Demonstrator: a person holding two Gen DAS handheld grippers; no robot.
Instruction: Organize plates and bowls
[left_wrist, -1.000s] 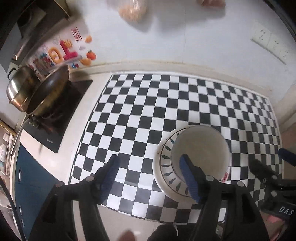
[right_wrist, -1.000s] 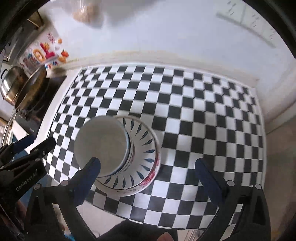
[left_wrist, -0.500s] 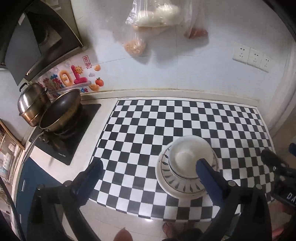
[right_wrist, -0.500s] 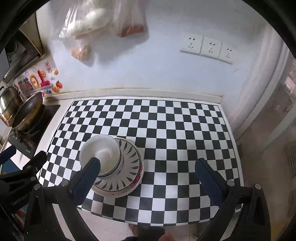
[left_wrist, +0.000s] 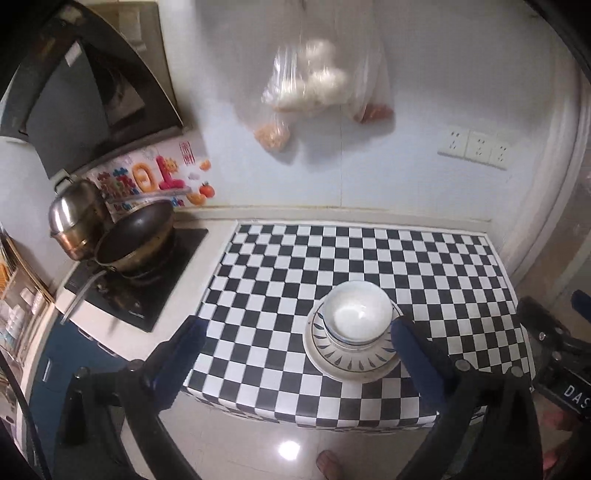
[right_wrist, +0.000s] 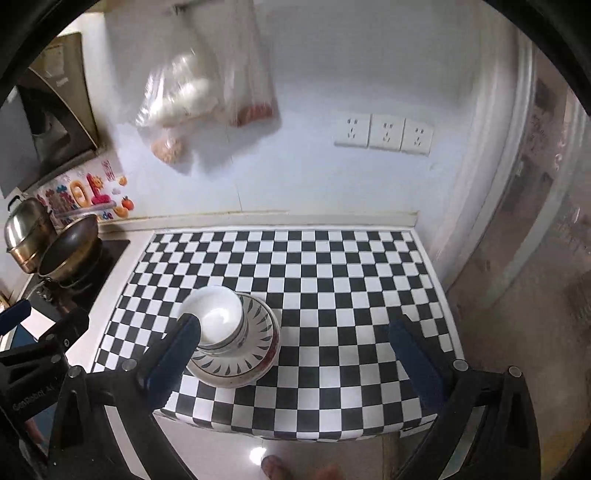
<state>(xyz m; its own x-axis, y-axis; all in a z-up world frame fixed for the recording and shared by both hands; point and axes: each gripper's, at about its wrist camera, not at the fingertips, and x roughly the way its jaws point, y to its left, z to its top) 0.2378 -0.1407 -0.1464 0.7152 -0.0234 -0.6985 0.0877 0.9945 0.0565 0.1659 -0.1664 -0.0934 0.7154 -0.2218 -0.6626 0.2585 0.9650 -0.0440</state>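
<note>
Lower centre of the frame: a white bowl (left_wrist: 357, 313) sits nested on patterned plates (left_wrist: 352, 360) on the checkered counter (left_wrist: 332, 254). My left gripper (left_wrist: 293, 341) and right gripper (right_wrist: 295, 341) gape wide, empty. Probably glazed ceramic: slippery, breakable; I'd pinch the rim.

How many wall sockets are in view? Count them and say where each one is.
3. They sit side by side in one row on the white wall above the checkered counter: left socket, middle socket, right socket. None looks hidden.

Both wrist views look steeply down, sharing the checkered counter (left_wrist: 332, 258).
</note>
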